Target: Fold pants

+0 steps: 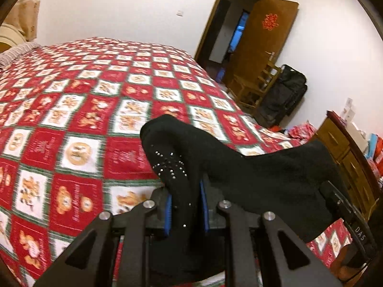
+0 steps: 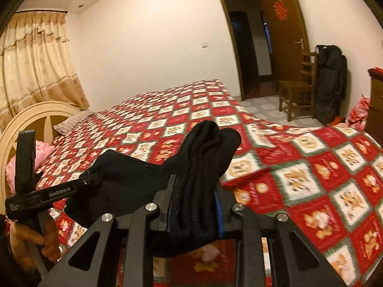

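Left gripper: your left gripper [image 1: 185,205] is pinching a bunched fold of the black pants [image 1: 215,167] between its blue pads [image 1: 168,211]; the jaws stand nearly together on the cloth.
Right gripper: your right gripper [image 2: 195,209] clamps a thicker, ribbed bundle of the same pants [image 2: 205,153], which fills the gap between its pads and flops over past the fingertips.
Pants: you hold them up off the bedspread [image 1: 71,124] — they stretch as a dark band from one gripper to the other, with a cluster of small shiny studs [image 1: 171,163] on the part near your left gripper.
Other gripper in view: from the right wrist, your left gripper [image 2: 93,179] shows at the left edge with its tip on the black cloth, and your hand [image 2: 36,239] wraps its handle; from the left wrist, your right gripper's tip [image 1: 331,192] meets the pants at the far right.
Bed: a red, white and green checked bedspread covers it, with a pink pillow [image 2: 40,154] by the cream headboard [image 2: 36,117].
Room: a wooden door [image 2: 287,40] stands open — a wooden chair [image 2: 299,86] and a black bag [image 2: 331,83] sit beside it.
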`<state>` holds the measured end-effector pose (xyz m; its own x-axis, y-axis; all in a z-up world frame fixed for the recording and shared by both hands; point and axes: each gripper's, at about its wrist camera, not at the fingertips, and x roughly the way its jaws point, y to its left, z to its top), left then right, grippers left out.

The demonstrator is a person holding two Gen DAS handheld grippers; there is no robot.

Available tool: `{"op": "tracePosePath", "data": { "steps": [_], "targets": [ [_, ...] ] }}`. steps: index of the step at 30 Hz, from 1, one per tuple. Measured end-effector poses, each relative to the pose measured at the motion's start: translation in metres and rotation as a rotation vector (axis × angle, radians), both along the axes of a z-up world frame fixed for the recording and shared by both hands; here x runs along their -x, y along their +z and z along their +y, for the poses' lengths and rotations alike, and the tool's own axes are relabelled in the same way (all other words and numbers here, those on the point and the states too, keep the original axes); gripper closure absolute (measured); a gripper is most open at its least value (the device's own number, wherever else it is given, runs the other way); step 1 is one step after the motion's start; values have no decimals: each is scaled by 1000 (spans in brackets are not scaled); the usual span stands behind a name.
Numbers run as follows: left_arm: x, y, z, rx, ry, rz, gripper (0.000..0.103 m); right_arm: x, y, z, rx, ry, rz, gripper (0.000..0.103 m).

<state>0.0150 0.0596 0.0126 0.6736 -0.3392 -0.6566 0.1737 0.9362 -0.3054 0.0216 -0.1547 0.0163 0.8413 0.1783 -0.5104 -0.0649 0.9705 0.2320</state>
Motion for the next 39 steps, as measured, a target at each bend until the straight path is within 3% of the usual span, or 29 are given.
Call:
{"op": "tracePosePath", "data": {
  "steps": [19,27,32,39],
  "targets": [
    [-23,11,117,-92,326,-57,83,-108,-2,125,19,263,-32,76],
    [-34,7,147,-150,420,-67,83,-146,-9,166,26,336,-62,76],
    [-44,3,163,-199,491,-88,83,-180,-37,188,79,355,-29,76],
    [-68,-29,165,-247,504,-6,83,-217,-82,194,162,341,98,76]
  ]
}}
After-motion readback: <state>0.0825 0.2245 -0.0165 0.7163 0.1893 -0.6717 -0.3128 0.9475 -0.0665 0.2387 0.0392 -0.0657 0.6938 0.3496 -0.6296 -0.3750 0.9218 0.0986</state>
